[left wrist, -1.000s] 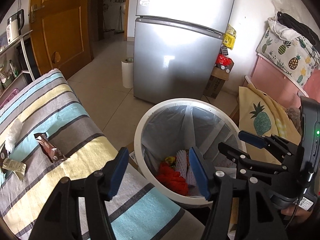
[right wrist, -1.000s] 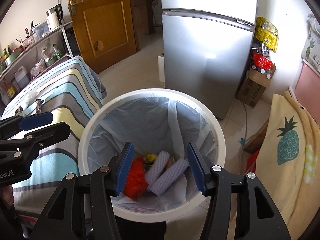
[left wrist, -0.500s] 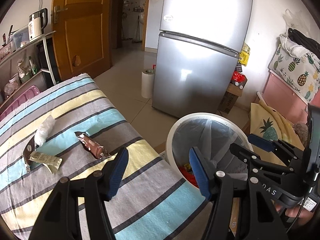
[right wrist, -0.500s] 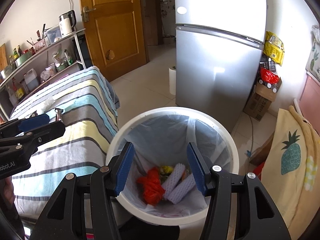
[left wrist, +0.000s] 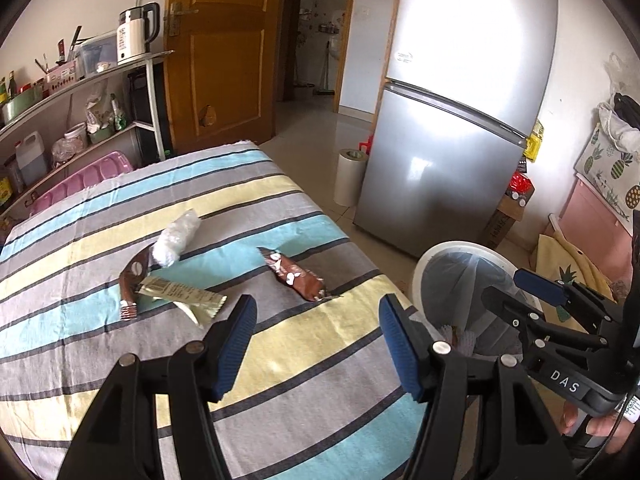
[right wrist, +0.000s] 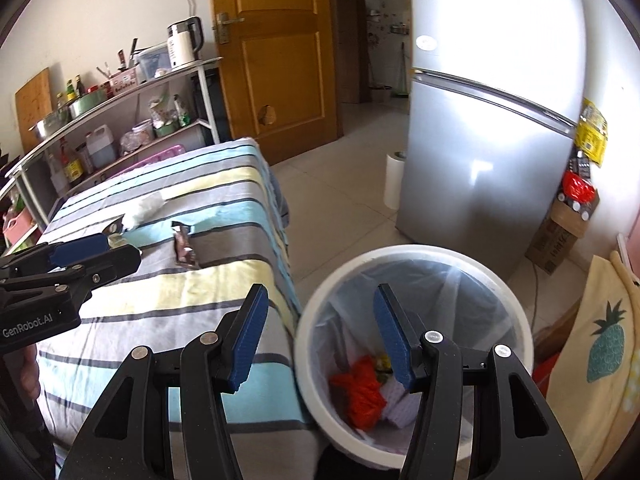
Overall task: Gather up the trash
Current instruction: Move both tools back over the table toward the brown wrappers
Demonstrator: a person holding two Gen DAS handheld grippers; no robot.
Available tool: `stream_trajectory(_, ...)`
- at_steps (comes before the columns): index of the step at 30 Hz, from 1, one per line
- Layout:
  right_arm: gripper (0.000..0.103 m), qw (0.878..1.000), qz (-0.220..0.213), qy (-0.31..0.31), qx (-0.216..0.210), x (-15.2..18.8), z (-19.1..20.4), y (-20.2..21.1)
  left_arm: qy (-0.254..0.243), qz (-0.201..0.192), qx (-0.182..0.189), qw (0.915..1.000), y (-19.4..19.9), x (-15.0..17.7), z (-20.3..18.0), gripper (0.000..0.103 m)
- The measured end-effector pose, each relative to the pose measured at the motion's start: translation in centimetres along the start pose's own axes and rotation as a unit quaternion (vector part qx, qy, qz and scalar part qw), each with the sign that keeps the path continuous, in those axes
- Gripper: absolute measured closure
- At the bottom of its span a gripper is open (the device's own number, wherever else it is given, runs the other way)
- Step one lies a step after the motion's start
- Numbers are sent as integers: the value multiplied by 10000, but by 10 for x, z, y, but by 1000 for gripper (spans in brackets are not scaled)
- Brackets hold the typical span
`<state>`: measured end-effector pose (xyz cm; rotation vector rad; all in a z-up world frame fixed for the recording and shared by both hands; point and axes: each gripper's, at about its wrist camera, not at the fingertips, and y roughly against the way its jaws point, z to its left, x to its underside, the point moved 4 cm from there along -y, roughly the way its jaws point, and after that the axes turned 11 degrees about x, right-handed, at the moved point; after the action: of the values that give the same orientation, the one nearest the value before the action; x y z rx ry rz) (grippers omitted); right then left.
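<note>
Left claw and right claw both spread wide and empty, touching nothing.

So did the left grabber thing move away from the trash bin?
Yes. The left gripper swung left, away from the white bin. Before, the bin sat between its jaws; now the striped bedspread does, with the bin off to the right.

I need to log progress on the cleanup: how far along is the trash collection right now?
Partly done. The white bin beside the bed already holds a red bag and white foam netting. Nothing is in hand: the left gripper and right gripper are both open and empty. Left on the striped bedspread: a brown wrapper, a gold wrapper, another brown wrapper and a white foam sleeve.
</note>
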<state>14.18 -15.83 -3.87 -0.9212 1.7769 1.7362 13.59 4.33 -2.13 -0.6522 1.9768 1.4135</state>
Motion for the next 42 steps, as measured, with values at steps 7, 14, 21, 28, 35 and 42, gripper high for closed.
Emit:
stream_trajectory(7,47,9991,-12,260,-329,-8,41,-7,457,-117,-420,9980,18,11,54,37)
stream_trajectory(14,47,9969,22,527,-587,-15,78,-19,845,-225,-730,9935,38,19,100,36)
stream_trajectory(21,47,9933,115,860,-764,-23,110,-35,1136,-186,-978,9885,46,28,139,34)
stream_trajectory(28,47,9899,238,1146,-802,-32,133,-56,1296,-36,-934,9871,35,28,156,33)
stream_trajectory(35,47,9878,406,1131,-987,-38,142,-77,1285,90,-896,9876,16,12,169,33)
stream_trajectory(42,47,9848,570,1279,-1024,-41,152,-95,1431,221,-777,9864,-6,1,182,33)
